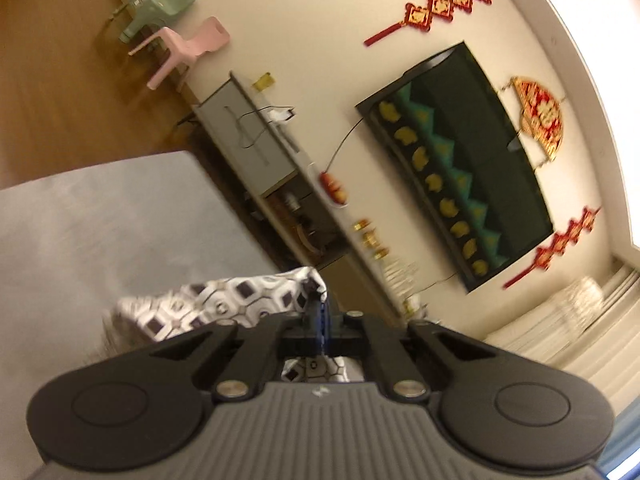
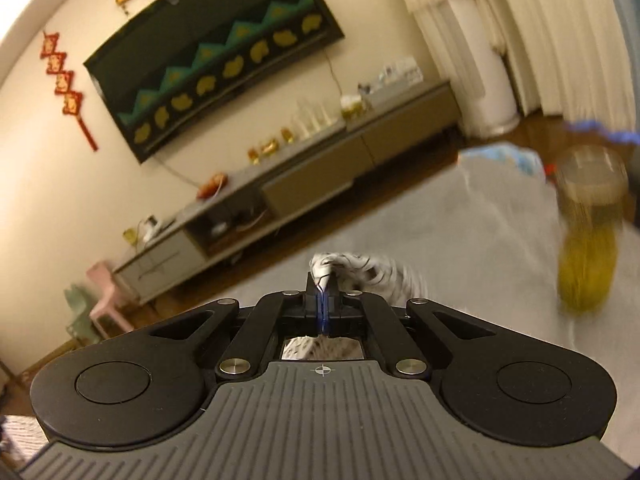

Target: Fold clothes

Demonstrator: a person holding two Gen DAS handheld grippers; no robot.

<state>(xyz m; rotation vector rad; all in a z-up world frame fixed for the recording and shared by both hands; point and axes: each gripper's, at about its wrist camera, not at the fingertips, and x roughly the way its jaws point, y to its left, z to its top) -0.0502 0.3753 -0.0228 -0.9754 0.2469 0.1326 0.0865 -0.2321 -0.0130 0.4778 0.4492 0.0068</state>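
Note:
A white garment with a dark geometric print (image 1: 224, 300) hangs over the grey cloth-covered surface (image 1: 100, 220). My left gripper (image 1: 320, 312) is shut on its upper edge, and the fabric drapes down to the left of the fingers. In the right wrist view the same patterned garment (image 2: 360, 270) bunches at the tips of my right gripper (image 2: 322, 292), which is shut on it. More of the fabric shows below each gripper's jaws. Both views are tilted and blurred.
A long low TV cabinet (image 2: 280, 184) with small items stands under a wall-mounted TV (image 2: 208, 52). A jar of yellow liquid (image 2: 588, 232) and a blue-and-white bag (image 2: 504, 160) sit on the grey surface at right. Pink (image 1: 188, 48) and green (image 1: 156, 8) plastic chairs stand on the wooden floor.

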